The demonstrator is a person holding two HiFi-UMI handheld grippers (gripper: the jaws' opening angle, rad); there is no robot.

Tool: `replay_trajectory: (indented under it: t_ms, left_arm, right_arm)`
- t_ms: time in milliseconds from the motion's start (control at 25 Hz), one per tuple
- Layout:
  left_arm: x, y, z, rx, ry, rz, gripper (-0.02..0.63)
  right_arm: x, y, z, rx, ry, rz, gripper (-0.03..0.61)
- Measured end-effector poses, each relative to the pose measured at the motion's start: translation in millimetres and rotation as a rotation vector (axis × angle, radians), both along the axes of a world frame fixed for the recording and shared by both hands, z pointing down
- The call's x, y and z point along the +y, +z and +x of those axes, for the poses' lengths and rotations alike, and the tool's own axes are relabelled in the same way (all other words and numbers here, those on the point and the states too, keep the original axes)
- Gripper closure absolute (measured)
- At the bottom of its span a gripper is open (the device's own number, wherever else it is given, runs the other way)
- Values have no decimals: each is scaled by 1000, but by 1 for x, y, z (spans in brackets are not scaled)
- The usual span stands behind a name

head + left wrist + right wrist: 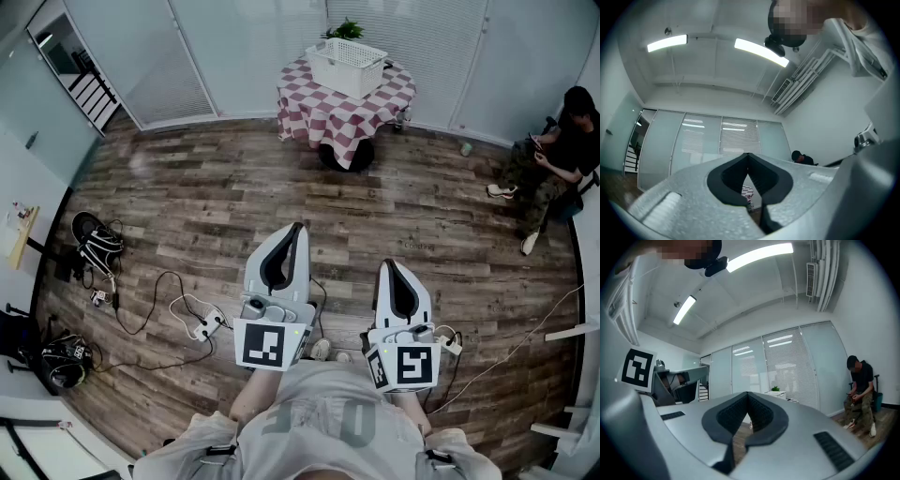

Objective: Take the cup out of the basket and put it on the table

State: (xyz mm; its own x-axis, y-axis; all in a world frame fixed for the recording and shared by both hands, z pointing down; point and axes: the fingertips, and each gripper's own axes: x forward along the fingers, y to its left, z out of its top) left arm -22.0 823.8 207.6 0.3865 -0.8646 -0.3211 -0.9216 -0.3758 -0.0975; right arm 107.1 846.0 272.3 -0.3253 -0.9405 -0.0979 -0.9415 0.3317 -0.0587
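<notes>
My left tongs (297,227) and right tongs (388,264) are both clenched on nothing, well apart from the basket (347,58) on the far table (323,108); the cup, I judge, lies unseen inside, so reaching in shut could tip it.

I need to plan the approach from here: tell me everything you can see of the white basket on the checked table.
The basket is white, rectangular and open-topped, plastic by its look, with slotted walls. It stands upright on the red-and-white checked cloth of a round table, toward its far side, near the glass wall. A green plant shows just behind its rim; whether they touch cannot be told. No cup can be made out inside from this distance.
</notes>
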Motion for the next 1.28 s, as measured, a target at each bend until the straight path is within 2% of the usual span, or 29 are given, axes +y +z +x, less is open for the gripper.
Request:
replay_trajectory:
  t_ms: [600,1000,1280]
  left_arm:
    - [-4,3,-3,-3,-15,3,609]
    - [3,29,24,-44,-64,-34,609]
    - [-30,42,14,-22,-89,-50,609]
  right_arm:
    - [6,-6,11,-35,9,41,569]
    - [11,35,61,23,9,-49,569]
    - [-17,48,57,51,-29,-68,569]
